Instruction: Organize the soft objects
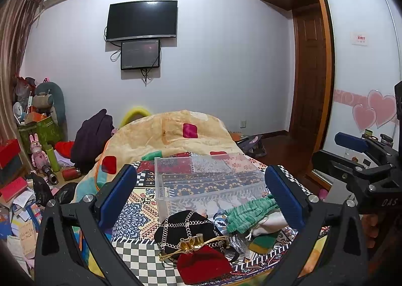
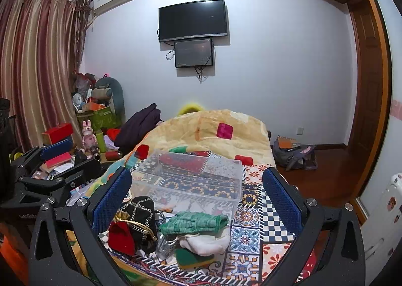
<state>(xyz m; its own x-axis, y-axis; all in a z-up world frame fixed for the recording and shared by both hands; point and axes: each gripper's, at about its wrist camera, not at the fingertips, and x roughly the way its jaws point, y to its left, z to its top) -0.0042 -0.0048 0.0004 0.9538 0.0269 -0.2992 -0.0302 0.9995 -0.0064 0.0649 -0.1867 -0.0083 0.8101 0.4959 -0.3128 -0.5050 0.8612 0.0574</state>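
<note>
A pile of soft things lies on the patterned bed cover in front of a clear plastic box (image 1: 208,180) (image 2: 191,175). It holds a red pouch (image 1: 203,264) (image 2: 121,237), a black chain-patterned pouch (image 1: 186,230) (image 2: 140,213), a green knitted cloth (image 1: 248,213) (image 2: 193,220), a white pouch (image 2: 204,242) and a green-and-yellow sponge (image 1: 262,242) (image 2: 193,258). My left gripper (image 1: 201,195) is open and empty above the pile. My right gripper (image 2: 197,198) is open and empty above it too. The right gripper also shows at the right edge of the left wrist view (image 1: 356,150), and the left gripper at the left edge of the right wrist view (image 2: 60,157).
A folded beige quilt (image 1: 176,130) (image 2: 208,130) lies behind the box. Cluttered boxes, books and toys (image 1: 32,160) fill the floor to the left of the bed. A wardrobe (image 1: 361,59) and a door stand to the right, with a bag (image 2: 294,155) on the wooden floor.
</note>
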